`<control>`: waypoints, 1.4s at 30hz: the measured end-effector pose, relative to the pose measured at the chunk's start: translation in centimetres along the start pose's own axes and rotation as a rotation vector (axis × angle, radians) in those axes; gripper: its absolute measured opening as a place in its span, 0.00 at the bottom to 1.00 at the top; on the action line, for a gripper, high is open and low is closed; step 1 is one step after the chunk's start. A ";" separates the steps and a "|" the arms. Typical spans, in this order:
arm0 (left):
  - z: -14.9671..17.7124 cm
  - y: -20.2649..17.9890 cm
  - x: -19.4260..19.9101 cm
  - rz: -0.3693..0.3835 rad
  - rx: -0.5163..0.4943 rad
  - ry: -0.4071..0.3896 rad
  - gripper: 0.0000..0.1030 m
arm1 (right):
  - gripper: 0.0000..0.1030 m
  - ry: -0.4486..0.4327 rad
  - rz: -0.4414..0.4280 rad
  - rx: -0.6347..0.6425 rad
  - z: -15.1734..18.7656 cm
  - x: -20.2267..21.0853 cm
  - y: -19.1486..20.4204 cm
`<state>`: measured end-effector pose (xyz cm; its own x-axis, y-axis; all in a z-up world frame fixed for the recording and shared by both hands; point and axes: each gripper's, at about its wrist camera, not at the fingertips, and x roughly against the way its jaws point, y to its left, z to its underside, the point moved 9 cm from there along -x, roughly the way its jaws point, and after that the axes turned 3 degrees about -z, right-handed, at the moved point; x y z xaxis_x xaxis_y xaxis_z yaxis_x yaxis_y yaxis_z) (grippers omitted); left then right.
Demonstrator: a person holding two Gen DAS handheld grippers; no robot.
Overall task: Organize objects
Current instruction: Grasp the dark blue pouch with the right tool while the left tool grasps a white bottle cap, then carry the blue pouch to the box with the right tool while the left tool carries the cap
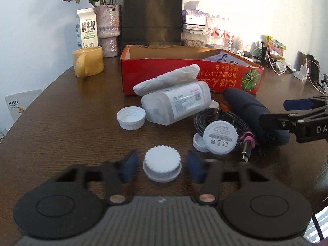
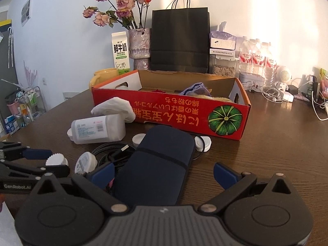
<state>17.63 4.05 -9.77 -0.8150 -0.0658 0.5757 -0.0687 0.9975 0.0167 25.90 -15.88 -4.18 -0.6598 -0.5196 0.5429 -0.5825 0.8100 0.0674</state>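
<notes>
Left gripper (image 1: pixel 162 167) jaws apart around white ridged cap (image 1: pixel 162 165), pads not touching; right gripper (image 2: pixel 164 173) jaws apart, straddling navy pouch (image 2: pixel 157 164) on table (image 2: pixel 276 143).

Both grippers (image 1: pixel 162 167) (image 2: pixel 164 174) share black linkages, blue-padded fingers (image 1: pixel 129 164), copper-coloured pivot pins, ribbed grey housing.

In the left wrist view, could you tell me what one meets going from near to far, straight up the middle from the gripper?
Left gripper, ridged white cap between its open pads, clear plastic bottle lying on its side, white cloth, red cardboard box, dark paper bag.
</notes>
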 end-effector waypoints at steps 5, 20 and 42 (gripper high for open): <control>-0.3 0.4 0.0 0.006 0.025 -0.011 0.40 | 1.00 0.011 0.000 0.000 0.0 -0.4 0.1; -1.5 1.1 0.5 0.027 0.067 -0.068 0.40 | 1.00 0.074 0.032 -0.083 0.1 -3.0 -0.3; -1.5 2.6 0.1 0.048 0.134 -0.077 0.40 | 0.71 0.053 -0.034 -0.230 0.0 -3.9 -1.2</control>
<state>18.26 6.73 -8.41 -0.8606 -0.0250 0.5087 -0.1007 0.9874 -0.1219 29.21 -14.81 -6.39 -0.6124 -0.5372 0.5800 -0.4761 0.8363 0.2719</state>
